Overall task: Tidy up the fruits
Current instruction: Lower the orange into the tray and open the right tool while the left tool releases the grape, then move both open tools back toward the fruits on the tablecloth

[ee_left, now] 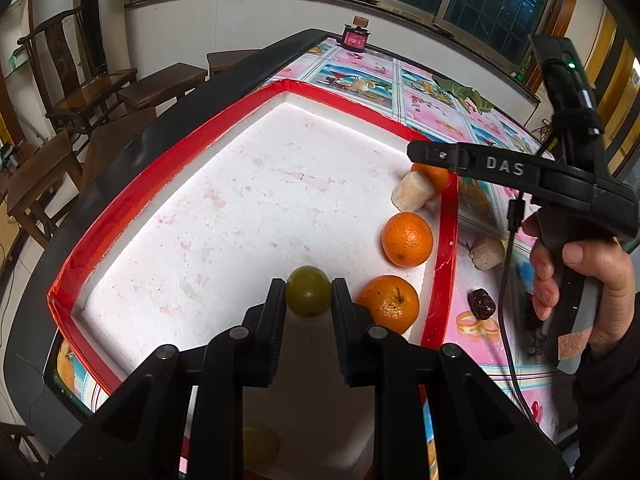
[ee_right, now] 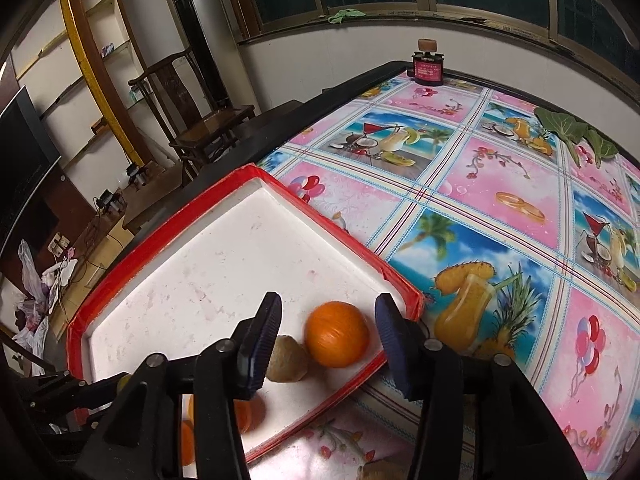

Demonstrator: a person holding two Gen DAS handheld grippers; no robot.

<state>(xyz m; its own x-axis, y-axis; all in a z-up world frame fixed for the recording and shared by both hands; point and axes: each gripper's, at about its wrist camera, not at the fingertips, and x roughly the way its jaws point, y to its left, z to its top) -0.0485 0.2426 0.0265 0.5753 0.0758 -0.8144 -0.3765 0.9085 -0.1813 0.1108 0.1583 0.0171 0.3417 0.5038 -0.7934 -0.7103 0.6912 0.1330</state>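
Two hand-held grippers, left hand-held gripper [ee_left: 308, 294] clamping green fruit [ee_left: 308, 290]

The right gripper [ee_right: 328, 320] hangs over the near corner of the white tray [ee_right: 192, 276] with the red rim, its jaws apart and pressing on nothing. Between them, on the tray floor, lies an orange [ee_right: 337, 334], slightly blurred. A pale tan chunk [ee_right: 286, 364] touches the orange's left side.
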